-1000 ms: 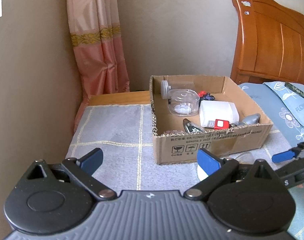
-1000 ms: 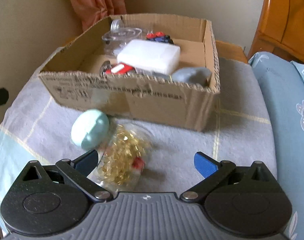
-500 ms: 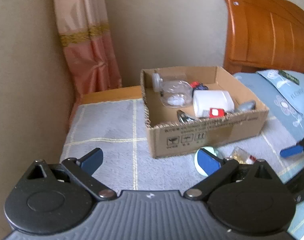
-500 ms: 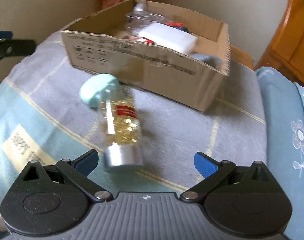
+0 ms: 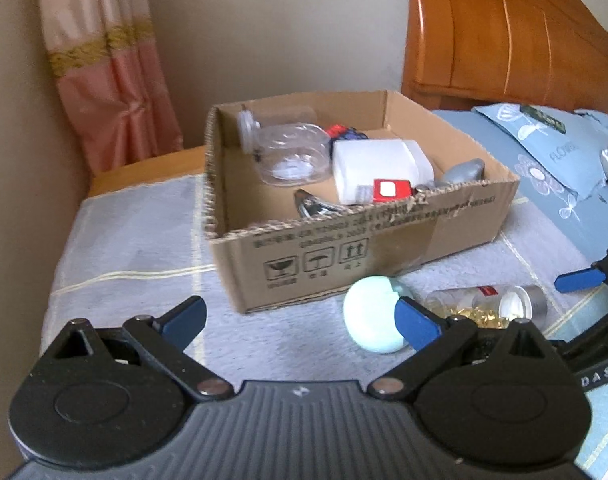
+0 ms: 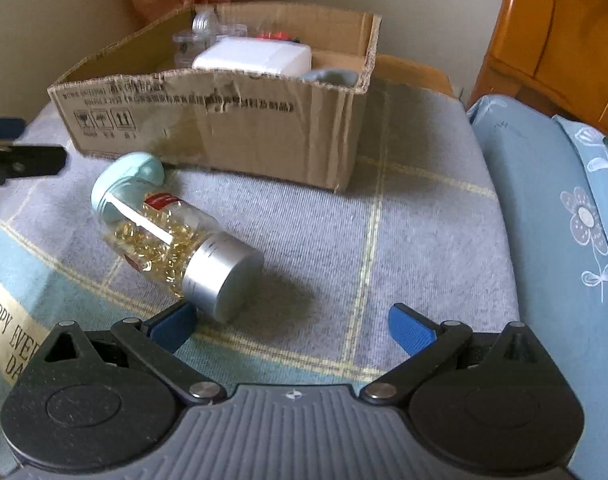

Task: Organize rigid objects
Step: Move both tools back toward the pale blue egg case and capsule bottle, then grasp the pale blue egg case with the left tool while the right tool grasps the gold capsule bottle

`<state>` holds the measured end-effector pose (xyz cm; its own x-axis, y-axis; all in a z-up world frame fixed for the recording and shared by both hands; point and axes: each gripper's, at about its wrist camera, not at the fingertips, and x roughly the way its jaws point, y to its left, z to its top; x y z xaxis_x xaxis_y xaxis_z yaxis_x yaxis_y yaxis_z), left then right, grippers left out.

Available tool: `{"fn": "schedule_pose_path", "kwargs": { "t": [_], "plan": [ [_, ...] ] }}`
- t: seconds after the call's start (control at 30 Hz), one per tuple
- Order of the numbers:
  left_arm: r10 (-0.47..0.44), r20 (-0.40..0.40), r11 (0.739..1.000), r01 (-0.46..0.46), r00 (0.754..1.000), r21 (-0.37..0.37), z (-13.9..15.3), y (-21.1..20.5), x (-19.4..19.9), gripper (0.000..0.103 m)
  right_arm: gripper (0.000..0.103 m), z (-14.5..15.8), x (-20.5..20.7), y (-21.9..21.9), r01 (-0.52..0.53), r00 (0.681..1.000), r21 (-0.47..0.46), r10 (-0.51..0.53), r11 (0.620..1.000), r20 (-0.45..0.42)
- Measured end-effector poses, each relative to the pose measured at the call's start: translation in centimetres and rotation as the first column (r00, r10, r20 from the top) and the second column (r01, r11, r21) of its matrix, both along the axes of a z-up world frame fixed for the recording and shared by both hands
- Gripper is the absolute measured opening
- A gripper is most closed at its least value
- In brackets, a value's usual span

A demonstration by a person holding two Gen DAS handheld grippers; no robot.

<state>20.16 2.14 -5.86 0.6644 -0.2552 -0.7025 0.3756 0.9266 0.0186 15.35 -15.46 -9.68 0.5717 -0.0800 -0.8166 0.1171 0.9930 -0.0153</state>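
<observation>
Lying on its side just outside the cardboard box [image 6: 223,128], the capsule bottle [image 6: 171,240] awaits packing. The right gripper [image 6: 291,324] hovers near its silver cap, fingers spread and empty; the left gripper [image 5: 299,320] is likewise released, beside the mint egg-shaped case [image 5: 372,320].

Capsule bottle [image 6: 171,248] now rolled out, silver cap toward R gripper [image 6: 291,326].

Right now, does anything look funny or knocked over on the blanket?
Yes. The bottle of golden capsules lies on its side in front of the box, with its silver cap toward the right hand-held gripper. The round mint case also sits outside the box. The box's front rim is torn and ragged.
</observation>
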Motion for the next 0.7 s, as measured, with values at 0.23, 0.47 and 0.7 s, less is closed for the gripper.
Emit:
{"fn": "schedule_pose_path", "kwargs": {
  "t": [0.23,0.47,0.7],
  "plan": [
    [-0.041,-0.027,0.999,0.040,0.999,-0.033,-1.5,-1.9,1.8,0.100,0.103,-0.4,-1.1,-0.1,-0.003,0.997,-0.011,0.004,1.000,0.082],
    [-0.045,-0.095,0.996,0.037,0.995,-0.079,-2.9,-2.5,3.0,0.102,0.103,-0.1,-1.4,0.1,-0.022,0.998,-0.006,0.023,1.000,0.058],
    [-0.025,-0.107,0.996,0.016,0.994,-0.084,-3.8,-1.1,3.2,0.103,0.103,0.3,-1.8,2.6,-0.107,0.994,-0.021,0.107,0.994,0.002]
  ]
}}
